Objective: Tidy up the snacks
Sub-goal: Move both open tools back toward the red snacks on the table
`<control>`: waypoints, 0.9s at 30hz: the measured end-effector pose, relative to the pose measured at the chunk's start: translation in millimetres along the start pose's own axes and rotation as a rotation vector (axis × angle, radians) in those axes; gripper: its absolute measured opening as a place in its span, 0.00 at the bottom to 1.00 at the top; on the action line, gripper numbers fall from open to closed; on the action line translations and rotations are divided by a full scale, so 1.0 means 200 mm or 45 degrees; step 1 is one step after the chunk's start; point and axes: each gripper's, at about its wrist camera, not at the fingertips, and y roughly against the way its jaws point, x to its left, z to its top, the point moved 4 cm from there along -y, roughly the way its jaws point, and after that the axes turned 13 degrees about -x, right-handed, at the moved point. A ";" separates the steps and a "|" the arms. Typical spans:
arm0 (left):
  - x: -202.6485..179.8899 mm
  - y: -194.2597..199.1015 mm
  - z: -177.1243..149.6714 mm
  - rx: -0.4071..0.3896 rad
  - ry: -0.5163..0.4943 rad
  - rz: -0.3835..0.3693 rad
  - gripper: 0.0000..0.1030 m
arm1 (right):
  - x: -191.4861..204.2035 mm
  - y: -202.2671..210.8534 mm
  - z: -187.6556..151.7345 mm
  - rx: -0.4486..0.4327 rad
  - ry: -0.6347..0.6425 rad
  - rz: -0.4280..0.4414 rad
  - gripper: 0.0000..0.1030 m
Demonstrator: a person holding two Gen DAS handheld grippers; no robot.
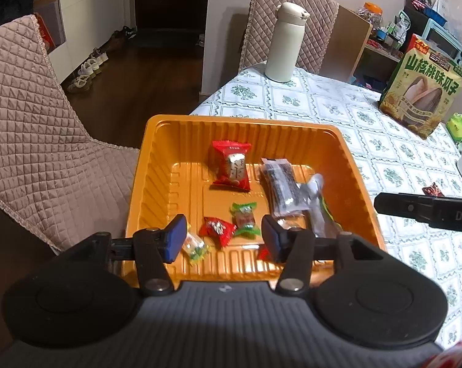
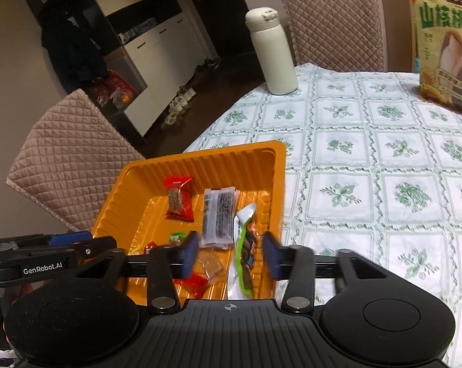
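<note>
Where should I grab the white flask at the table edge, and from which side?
Grip the white flask at mid-body, coming in level from the near side. It stands upright with a smooth round body; the lid is narrower with a latch, likely a poorer hold.

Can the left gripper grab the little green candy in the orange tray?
Probably yes. The left gripper is open right above the green candy in the orange tray, and nothing covers it, though red candies lie close beside it.

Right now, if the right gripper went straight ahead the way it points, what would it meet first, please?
Most likely the green-edged snack packet lying in the orange tray, between the open fingers of the right gripper. Depth is hard to judge in this fisheye view.
</note>
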 end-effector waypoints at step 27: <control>-0.58 0.29 -0.34 0.087 -0.069 -0.146 0.59 | -0.42 0.62 -0.26 0.025 -0.122 -0.118 0.63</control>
